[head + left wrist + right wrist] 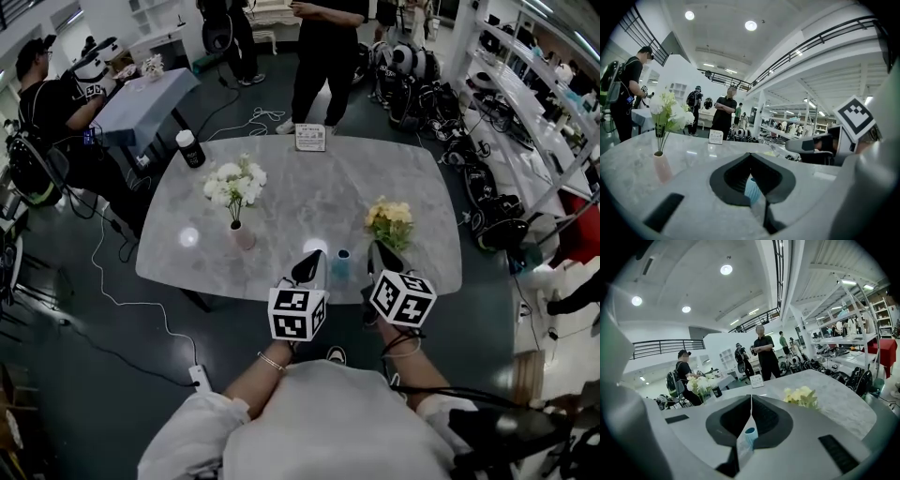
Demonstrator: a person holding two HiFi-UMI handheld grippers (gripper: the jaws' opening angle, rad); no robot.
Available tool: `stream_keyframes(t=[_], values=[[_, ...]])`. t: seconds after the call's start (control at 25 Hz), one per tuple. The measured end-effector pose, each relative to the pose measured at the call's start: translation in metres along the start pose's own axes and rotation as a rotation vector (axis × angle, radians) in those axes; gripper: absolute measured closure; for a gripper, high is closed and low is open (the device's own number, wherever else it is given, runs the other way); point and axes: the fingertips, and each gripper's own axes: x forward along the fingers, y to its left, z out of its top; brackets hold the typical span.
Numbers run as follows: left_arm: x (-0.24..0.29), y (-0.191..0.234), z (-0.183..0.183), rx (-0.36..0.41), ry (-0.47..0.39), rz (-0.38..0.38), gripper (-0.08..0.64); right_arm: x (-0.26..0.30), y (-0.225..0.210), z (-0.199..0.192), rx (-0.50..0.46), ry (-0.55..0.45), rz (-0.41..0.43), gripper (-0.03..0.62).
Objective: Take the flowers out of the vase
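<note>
Left gripper (307, 268): jaws pressed together, empty | right gripper (384, 256): likewise | both flank the blue vase (341, 265) at the table's (300, 202) near edge | yellow flowers (389, 217) apparently lie behind it, already out | white flowers (234, 182) stand in the pink vase (243, 235), left side | right gripper view alone shows the blue vase's rim stemless.
</note>
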Motion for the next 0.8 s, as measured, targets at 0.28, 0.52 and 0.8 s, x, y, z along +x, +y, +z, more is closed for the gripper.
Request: stream_keyframes(t=[0.28,0.52,0.8], values=[[0.003,0.003,0.001,-0.02,-0.008,0.007,0.551,0.005,-0.004,-0.002,0.01,0.011,0.002,0.581],[0.008,0.013,-0.003,-0.035,0.005,0.045,0.551,0.012,-0.009,-0.002,0.021,0.026,0.014,0.581],[0.011,0.03,-0.013,-0.064,0.025,0.113,0.551,0.027,-0.009,0.003,0.061,0.045,0.068,0.581]])
